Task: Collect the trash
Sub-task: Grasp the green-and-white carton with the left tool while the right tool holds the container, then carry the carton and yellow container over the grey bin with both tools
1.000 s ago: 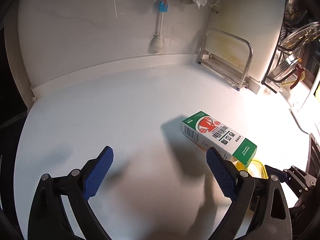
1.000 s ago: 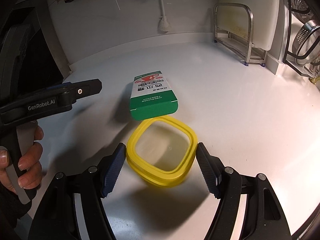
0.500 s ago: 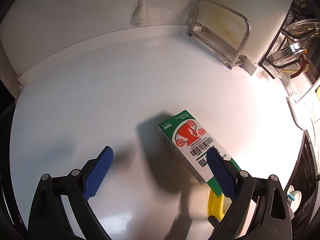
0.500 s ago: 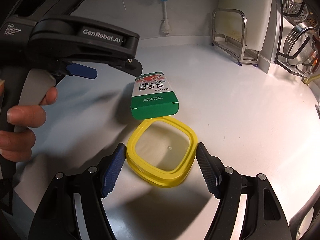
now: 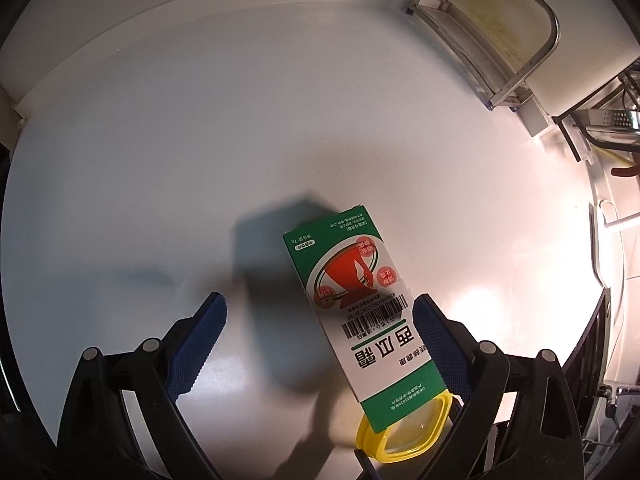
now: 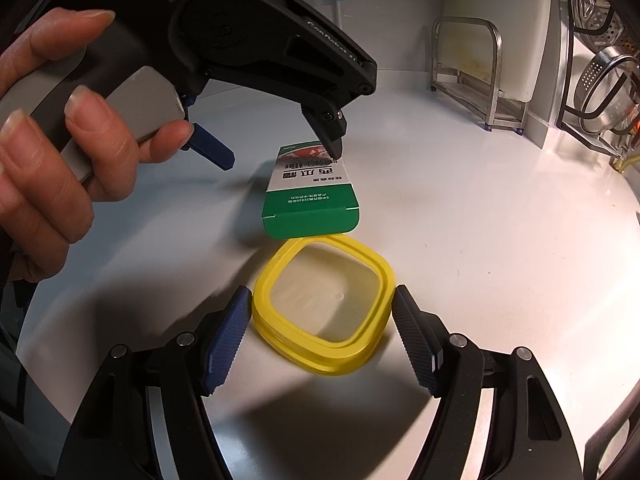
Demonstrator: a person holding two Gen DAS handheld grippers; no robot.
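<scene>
A green and white carton [image 5: 360,312] lies flat on the white worktop [image 5: 200,160]. My left gripper [image 5: 318,304] hangs open above it, pointing steeply down. The carton sits between the fingers, close to the right-hand pad [image 5: 436,344], and I cannot tell whether that pad touches it. From the right wrist view the left gripper [image 6: 280,156] hovers over the carton's far end [image 6: 312,200], held by a person's hand [image 6: 52,140]. My right gripper [image 6: 320,295] is shut on a clear tub with a yellow rim [image 6: 384,276], a pad on each side. The tub [image 5: 404,436] stands just in front of the carton.
A steel rack [image 6: 468,68] with a white board stands at the back right against the wall. Further right, a wire dish rack holds a metal colander [image 6: 600,76]. A brush [image 6: 336,4] hangs on the back wall. The sink edge [image 5: 600,248] lies to the right.
The left gripper has swung over the carton and tipped downward, so the carton now lies between its fingers. The right gripper has kept its hold on the tub and barely moved.
</scene>
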